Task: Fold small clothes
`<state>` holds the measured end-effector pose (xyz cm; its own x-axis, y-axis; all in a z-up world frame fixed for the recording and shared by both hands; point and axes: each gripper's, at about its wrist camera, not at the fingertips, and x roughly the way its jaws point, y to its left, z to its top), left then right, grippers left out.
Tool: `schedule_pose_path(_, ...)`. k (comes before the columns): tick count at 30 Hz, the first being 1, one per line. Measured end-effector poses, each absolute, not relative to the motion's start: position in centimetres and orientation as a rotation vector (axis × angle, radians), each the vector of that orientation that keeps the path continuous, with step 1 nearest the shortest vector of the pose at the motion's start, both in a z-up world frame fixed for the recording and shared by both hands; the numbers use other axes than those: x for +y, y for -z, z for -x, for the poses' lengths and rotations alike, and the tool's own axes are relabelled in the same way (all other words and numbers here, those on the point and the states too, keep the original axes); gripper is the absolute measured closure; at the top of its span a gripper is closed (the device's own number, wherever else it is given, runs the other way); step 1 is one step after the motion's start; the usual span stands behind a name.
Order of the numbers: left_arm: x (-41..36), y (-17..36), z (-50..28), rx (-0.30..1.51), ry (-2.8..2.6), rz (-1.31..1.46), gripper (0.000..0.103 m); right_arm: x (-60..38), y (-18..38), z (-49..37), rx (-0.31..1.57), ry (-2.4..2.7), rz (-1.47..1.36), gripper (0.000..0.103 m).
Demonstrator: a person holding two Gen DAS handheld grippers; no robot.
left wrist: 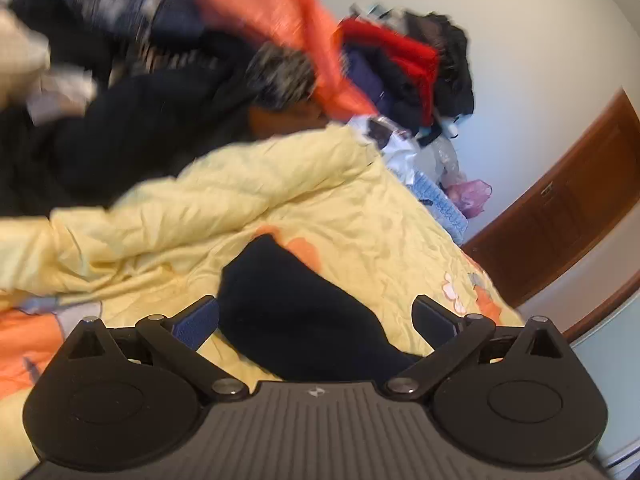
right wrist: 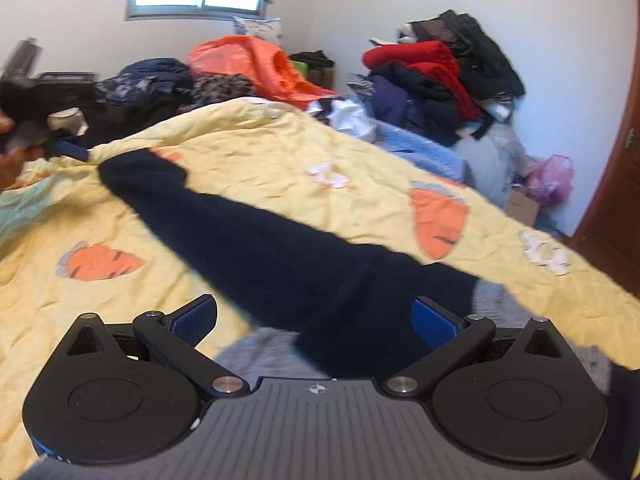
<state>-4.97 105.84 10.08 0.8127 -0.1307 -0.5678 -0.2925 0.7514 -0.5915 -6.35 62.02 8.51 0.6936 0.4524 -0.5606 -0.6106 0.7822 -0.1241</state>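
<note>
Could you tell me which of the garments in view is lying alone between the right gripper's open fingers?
The long dark navy garment, spread on the yellow quilt; the orange and red clothes sit heaped behind.

The left gripper (left wrist: 316,316) has its jaws spread wide, blue pads facing inward with nothing pinched between them. The right gripper (right wrist: 314,316) is likewise spread wide and grips nothing. A hand (right wrist: 10,152) shows at the right view's far left edge.
</note>
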Motion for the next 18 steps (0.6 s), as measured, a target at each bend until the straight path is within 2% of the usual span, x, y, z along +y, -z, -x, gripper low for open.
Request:
schedule_pose_path(8, 107.3, -7.3, 1.9, 0.656, -0.064, 0.806, 0.001, 60.5, -6.8, 5.7, 0.583, -0.601, 0.199, 0.000)
schedule_pose_path(9, 107.2, -7.1, 1.7, 0.668, -0.059, 0.809, 0.005, 60.5, -6.6, 5.5, 0.586, -0.596, 0.184, 0.000)
schedule_pose_path(11, 106.8, -6.6, 1.3, 0.695, -0.056, 0.795, 0.024, 60.8, -6.4, 5.6, 0.574, -0.592, 0.188, 0.000)
schedule_pose_path(13, 106.4, -6.3, 1.0, 0.741, -0.063, 0.765, 0.075, 61.4, -6.2, 5.7, 0.549, -0.601, 0.188, 0.000)
schedule_pose_path(15, 106.1, -6.1, 0.8, 0.776, -0.056, 0.743, 0.090, 62.3, -6.0, 5.7, 0.533, -0.597, 0.216, 0.000)
schedule_pose_path(18, 105.3, -6.5, 0.6, 0.795, -0.062, 0.659, 0.096, 63.4, -5.8, 5.2, 0.524, -0.559, 0.233, 0.000)
